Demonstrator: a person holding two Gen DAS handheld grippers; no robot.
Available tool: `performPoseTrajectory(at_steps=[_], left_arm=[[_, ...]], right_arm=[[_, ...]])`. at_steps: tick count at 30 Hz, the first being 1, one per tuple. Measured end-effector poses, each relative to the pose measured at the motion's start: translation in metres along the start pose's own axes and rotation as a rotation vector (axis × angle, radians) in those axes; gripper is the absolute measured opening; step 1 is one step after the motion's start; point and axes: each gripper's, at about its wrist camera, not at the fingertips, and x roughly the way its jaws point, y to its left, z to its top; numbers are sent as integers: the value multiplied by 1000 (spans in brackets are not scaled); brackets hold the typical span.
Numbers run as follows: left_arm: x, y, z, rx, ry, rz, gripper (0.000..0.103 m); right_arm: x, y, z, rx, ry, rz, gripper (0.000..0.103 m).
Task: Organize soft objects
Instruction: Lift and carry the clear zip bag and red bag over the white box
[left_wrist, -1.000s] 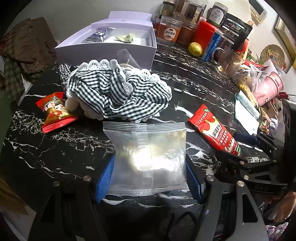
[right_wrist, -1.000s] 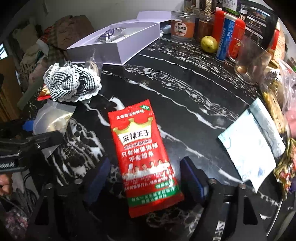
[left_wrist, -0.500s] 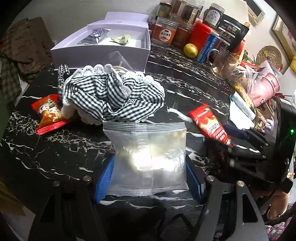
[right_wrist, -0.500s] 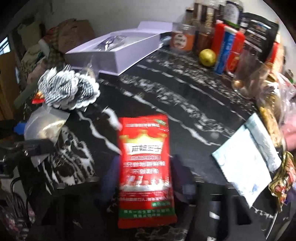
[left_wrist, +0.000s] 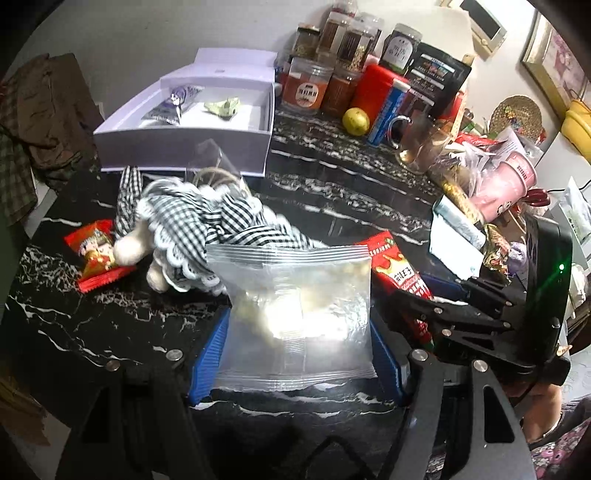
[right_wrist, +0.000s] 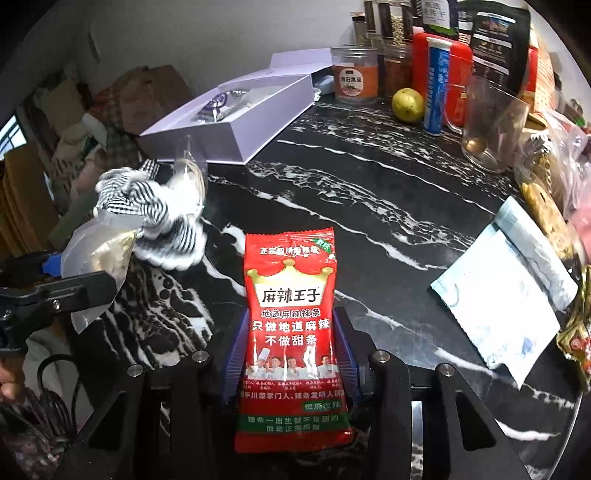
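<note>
Left tongs (left_wrist: 299, 332) clamped on clear bag (left_wrist: 299, 306); right tongs (right_wrist: 291, 350), just narrowed, on red packet (right_wrist: 291, 325).

The middle of the tabletop (right_wrist: 369, 206) lies bare, an open lane running from the near edge toward the far edge. Along the far edge a row of jars (right_wrist: 355, 78), a red canister (right_wrist: 441, 59), a lemon (right_wrist: 407, 104) and a glass mug (right_wrist: 491, 129) block passage. At the far left corner the open white box (left_wrist: 184, 136) stands, with the checked plush toy (left_wrist: 207, 225) just before it. The right edge is crowded with a pale flat packet (right_wrist: 506, 291) and loose bags (left_wrist: 491, 177).
</note>
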Motion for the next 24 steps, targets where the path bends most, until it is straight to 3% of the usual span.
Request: performPoseTrajectory(at_steps=[9,16,24], left_arm=[[-13,-4,12,10,-61,-23,70],[-35,-13,27,60,-166,-7,70],[-48,-18,53,100,-233,-1,70]], right_arm=[[-15,-1,8,25,-40,43,44],[-22,-2,19,29,-69,56,44],[-36,2,43,-3,-120,56,44]])
